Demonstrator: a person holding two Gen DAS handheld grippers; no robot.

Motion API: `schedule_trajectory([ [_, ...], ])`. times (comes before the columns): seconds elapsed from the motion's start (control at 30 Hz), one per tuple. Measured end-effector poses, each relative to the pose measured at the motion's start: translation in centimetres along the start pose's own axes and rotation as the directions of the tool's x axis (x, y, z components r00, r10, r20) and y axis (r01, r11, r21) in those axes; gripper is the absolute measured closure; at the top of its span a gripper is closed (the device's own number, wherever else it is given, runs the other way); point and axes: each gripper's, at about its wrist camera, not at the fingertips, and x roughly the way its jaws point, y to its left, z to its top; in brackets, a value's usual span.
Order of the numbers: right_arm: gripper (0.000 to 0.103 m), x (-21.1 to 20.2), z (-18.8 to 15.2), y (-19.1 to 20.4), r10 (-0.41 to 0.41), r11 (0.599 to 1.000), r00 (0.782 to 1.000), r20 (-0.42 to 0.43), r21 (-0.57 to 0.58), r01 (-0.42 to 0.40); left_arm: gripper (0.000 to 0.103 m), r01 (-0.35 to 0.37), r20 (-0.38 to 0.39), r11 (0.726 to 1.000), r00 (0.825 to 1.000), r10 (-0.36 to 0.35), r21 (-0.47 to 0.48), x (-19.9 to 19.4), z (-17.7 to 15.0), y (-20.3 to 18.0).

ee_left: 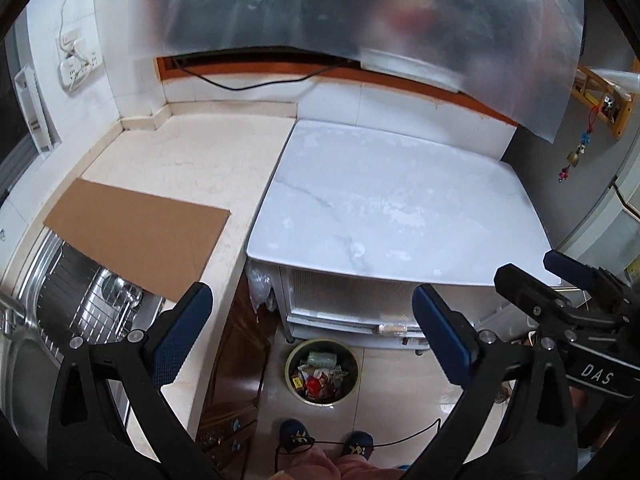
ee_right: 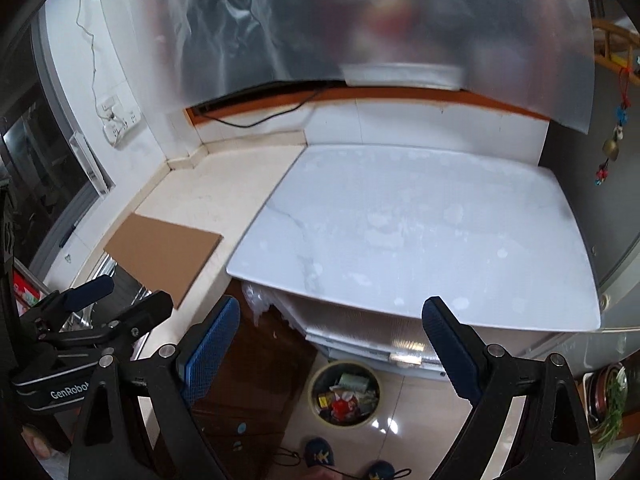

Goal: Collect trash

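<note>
A round trash bin (ee_left: 322, 372) full of wrappers and scraps stands on the tiled floor below the white marble-look table (ee_left: 392, 200); it also shows in the right wrist view (ee_right: 345, 394). My left gripper (ee_left: 312, 320) is open and empty, held high above the bin. My right gripper (ee_right: 330, 332) is open and empty too, above the table's front edge (ee_right: 400, 312). The right gripper shows at the right in the left wrist view (ee_left: 560, 276); the left gripper shows at the left in the right wrist view (ee_right: 116, 296).
A brown cardboard sheet (ee_left: 136, 236) lies on the beige counter (ee_left: 192, 160), partly over a steel sink with a wire rack (ee_left: 80, 300). A wooden cabinet (ee_left: 236, 364) stands under the counter. Translucent plastic sheet (ee_left: 360, 12) hangs at the back. My feet in slippers (ee_left: 324, 438) are near the bin.
</note>
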Motion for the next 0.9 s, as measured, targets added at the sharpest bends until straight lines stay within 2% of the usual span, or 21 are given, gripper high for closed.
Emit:
schedule_trajectory([
  [0.3,0.009,-0.9,1.0,1.4,-0.016,1.0,0.999,0.04,0.005,0.015,0.004,0.004,0.025,1.0,1.0,-0.004,0.015,-0.7,1.4,0.2],
  [0.9,0.009,-1.2,1.4,1.9,-0.037,0.999,0.996,0.076,0.005,0.037,0.004,-0.012,0.051,0.999,0.999,0.011,0.033,-1.6,2.0,0.2],
])
